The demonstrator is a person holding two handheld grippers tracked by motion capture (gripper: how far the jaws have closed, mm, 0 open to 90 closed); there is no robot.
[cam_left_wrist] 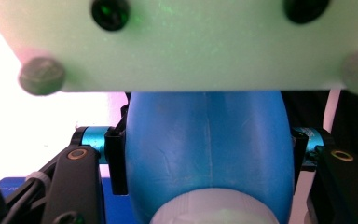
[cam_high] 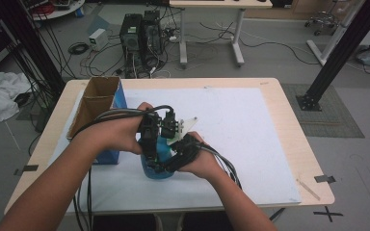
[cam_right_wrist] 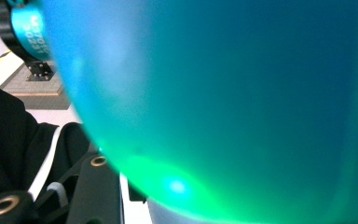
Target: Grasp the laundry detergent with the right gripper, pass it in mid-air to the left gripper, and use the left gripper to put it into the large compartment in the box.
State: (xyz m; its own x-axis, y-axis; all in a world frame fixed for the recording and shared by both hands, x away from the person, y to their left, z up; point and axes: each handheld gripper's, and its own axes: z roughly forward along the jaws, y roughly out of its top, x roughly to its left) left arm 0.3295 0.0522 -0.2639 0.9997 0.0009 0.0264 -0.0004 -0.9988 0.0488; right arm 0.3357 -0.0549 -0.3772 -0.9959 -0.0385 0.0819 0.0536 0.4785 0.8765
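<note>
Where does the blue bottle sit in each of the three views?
High view: the blue bottle stands low centre on the white mat, between both hands.
Left gripper view: centre, clamped between the black jaws, under a pale plate.
Right gripper view: its blue wall covers most of the picture.
Shared landmark: the bottle's blue body.

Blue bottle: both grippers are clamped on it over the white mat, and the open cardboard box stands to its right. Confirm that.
Not quite. The cardboard box stands to the left of the blue bottle, not the right, as the high view shows. The rest holds: the left gripper and right gripper are both clamped on the bottle over the white mat.
</note>
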